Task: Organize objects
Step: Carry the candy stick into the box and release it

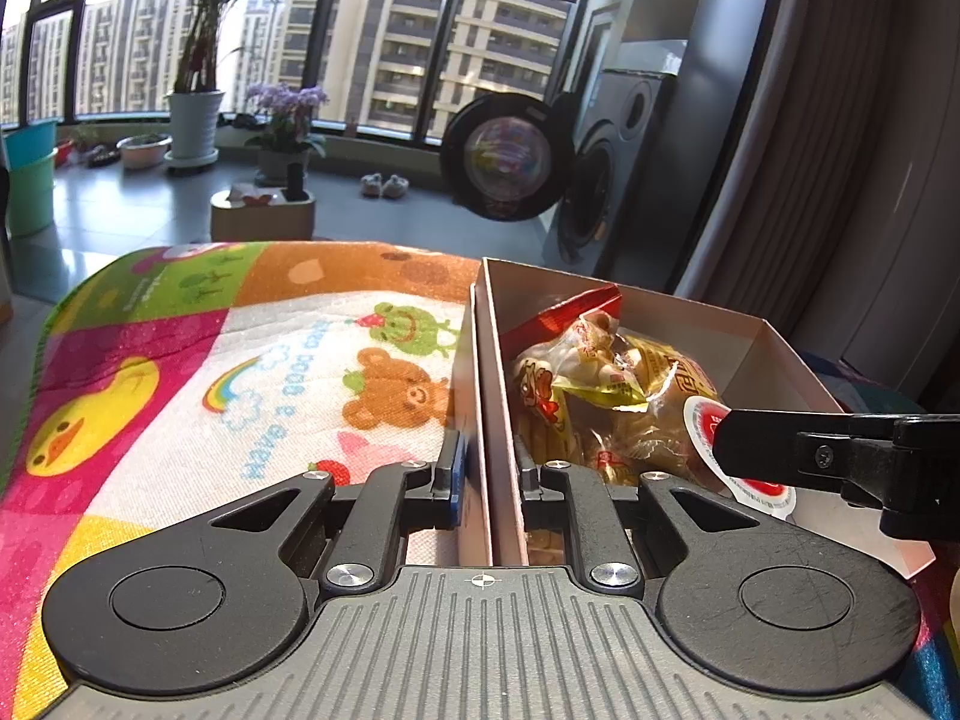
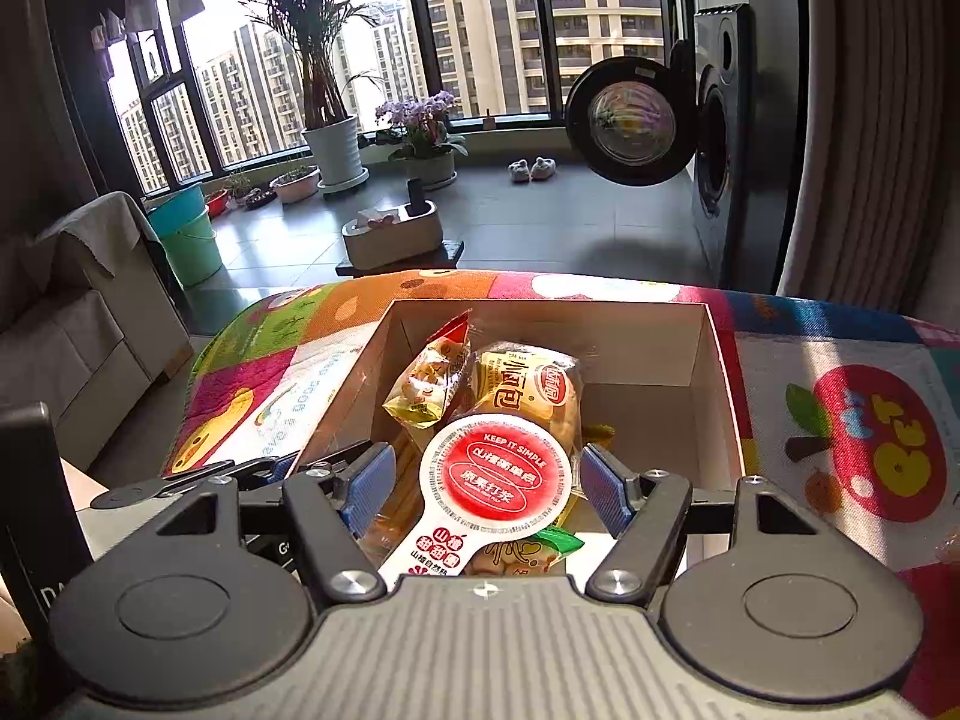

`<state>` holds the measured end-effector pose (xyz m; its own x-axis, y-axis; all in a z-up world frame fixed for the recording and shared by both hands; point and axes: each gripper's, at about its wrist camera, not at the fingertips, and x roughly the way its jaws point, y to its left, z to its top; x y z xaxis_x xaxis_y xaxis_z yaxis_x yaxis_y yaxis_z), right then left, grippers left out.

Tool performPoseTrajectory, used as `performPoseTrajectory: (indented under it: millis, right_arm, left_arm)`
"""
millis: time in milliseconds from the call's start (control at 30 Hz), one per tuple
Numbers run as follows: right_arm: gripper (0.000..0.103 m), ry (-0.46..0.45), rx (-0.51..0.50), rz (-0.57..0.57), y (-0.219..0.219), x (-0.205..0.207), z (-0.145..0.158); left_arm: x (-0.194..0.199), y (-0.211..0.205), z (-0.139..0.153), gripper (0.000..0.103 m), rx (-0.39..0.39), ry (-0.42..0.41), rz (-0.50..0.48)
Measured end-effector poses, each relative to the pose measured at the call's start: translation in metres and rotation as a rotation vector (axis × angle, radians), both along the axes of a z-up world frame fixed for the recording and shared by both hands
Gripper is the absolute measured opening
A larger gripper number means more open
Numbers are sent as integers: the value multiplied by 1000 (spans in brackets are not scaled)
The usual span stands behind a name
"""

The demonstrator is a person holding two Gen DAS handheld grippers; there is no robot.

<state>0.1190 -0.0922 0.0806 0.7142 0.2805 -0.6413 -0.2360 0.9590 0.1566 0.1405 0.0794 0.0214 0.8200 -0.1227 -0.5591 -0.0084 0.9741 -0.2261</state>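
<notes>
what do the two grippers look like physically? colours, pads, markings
Both match: black linkage fingers on two round black pivot discs, silver screw heads at the joints, a ribbed grey base plate with a small white crosshair mark. The left gripper shows a blue pad edge; the right gripper has ribbed blue pads. No cables or sleeves visible.

The round red lid (image 2: 495, 480) of a white snack cup reads "KEEP IT SIMPLE" along its upper rim, with Chinese characters in two ovals beneath; more red Chinese characters run down the cup's tab. The bread packet (image 2: 528, 390) behind it carries large Chinese characters and a red round brand mark. The play mat (image 1: 264, 408) shows blue lettering, seemingly "Have a good".
</notes>
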Motion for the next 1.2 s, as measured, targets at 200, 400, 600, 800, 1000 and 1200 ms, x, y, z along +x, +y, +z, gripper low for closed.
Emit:
performPoseTrajectory:
  millis: [200,400,600,800,1000,1200]
  right_arm:
    - [71,10,16,-8,-12,-11,6]
    - [71,49,-25,-2,-15,-23,-6]
    - [73,33,-69,-50,-18,-24,-13]
    - [74,1,-112,-69,-14,-17,-19]
    - [74,47,-69,-77,-12,-3,-30]
    - [76,-41,-62,-112,-46,-23,0]
  left_arm:
    - [0,0,0,17,0,0,0]
    - [0,0,0,17,0,0,0]
    - [0,0,0,17,2,-1,0]
    - [0,0,0,16,2,-1,1]
    - [0,0,1,17,3,-2,0]
    - [0,0,1,16,4,-2,1]
